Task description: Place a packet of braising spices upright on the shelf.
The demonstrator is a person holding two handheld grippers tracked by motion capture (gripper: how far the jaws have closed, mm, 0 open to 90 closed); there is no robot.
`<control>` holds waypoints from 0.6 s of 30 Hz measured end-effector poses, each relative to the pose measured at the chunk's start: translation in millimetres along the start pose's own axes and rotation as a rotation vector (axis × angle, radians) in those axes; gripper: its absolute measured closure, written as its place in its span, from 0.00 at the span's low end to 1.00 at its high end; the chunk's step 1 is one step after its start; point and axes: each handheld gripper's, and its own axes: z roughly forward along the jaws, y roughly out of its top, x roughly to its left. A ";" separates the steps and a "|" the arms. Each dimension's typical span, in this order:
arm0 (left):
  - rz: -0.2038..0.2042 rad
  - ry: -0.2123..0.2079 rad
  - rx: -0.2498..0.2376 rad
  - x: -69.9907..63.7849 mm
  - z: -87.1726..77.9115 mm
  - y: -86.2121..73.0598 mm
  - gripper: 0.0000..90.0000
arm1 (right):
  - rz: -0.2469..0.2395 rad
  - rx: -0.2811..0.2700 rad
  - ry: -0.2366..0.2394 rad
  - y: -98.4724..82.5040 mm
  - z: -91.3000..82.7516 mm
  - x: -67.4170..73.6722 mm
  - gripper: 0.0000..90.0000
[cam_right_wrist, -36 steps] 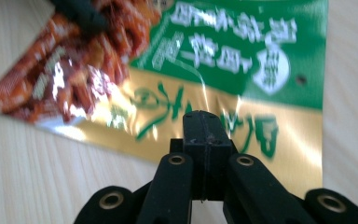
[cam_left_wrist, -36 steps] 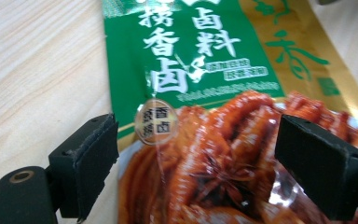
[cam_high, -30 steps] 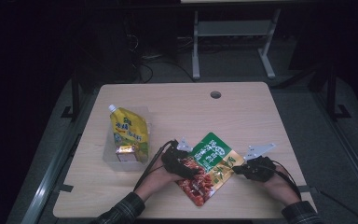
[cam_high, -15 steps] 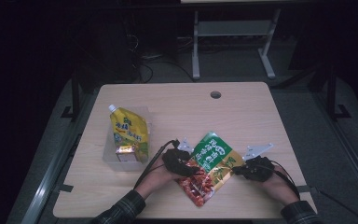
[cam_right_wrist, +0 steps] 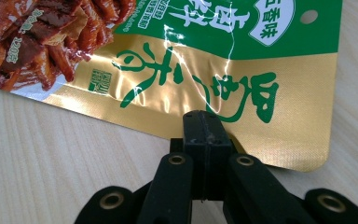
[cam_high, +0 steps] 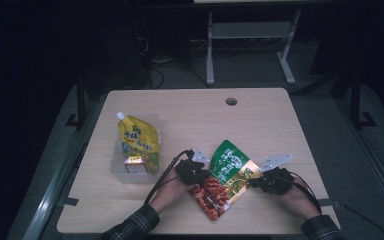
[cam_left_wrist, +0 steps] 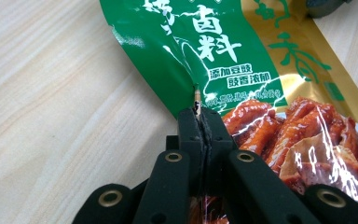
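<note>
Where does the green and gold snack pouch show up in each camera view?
High view: snack pouch low centre, between both grippers.
Left gripper view: upper right, edge pinched by the left gripper.
Right gripper view: across the top, gold edge clamped by the right gripper.
Shared landmark: the pouch's red food photo.

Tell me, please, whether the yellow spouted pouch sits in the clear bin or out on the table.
In: the yellow spouted pouch lies inside the clear bin, spout toward the far side, beside a small carton.
</note>
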 end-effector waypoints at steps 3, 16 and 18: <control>-0.018 0.003 -0.028 0.9 -2.0 0.4 0.99 | 0.001 0.004 0.003 0.1 -0.4 0.4 1.00; -0.061 0.056 -0.181 7.9 -38.7 11.9 1.00 | 0.035 -0.114 0.043 3.2 -18.0 1.6 0.96; -0.060 0.066 -0.200 9.4 -45.7 13.9 1.00 | 0.039 -0.121 0.065 4.1 -17.5 3.0 0.92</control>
